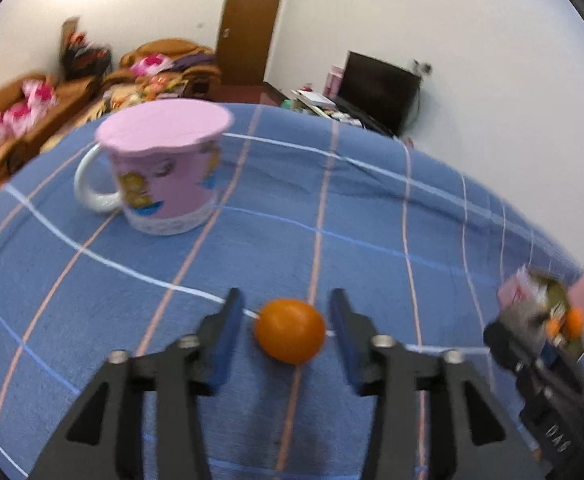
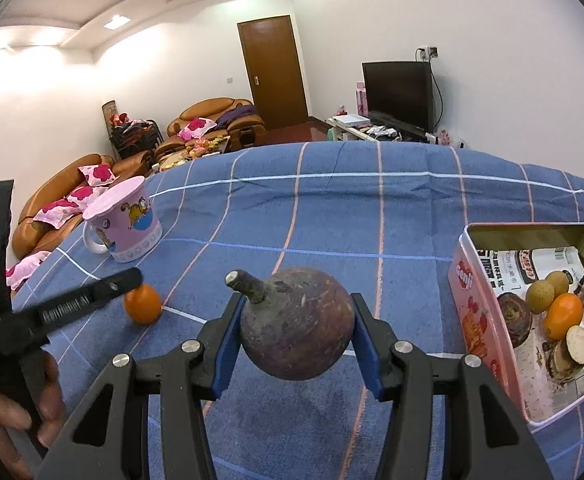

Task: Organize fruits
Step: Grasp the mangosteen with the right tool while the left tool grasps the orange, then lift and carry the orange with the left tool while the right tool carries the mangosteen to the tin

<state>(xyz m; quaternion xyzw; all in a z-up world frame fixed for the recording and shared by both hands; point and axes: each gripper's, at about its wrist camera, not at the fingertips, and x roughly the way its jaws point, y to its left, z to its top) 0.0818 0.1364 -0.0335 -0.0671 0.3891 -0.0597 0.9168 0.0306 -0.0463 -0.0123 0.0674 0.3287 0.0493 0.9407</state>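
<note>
Left tongs [image 1: 288, 320] stood open astride orange [image 1: 290, 330] on blue table [image 1: 372, 208], pads clear. Right tongs [image 2: 296, 332] gripped dark purple fruit [image 2: 297, 324], aloft beside pink tin [image 2: 476, 312]. Best: centre orange, squeeze gently; lower fruit into tin's free corner.

Tablecloth [image 2: 372, 232]: blue, checked with white, pale pink and light blue lines. Mug [image 2: 126, 224], ten o'clock: pink, orange cartoon cat print, white handle and base band. Small fruit [image 1: 290, 330]: plain orange. Round fruit [image 2: 296, 322] with a stalk: dull purple-brown, grey stalk. Tin [image 2: 480, 320], three o'clock: pink outside, gold inside, red lettering. Gripper pads [image 2: 224, 344]: blue on black arms.
</note>
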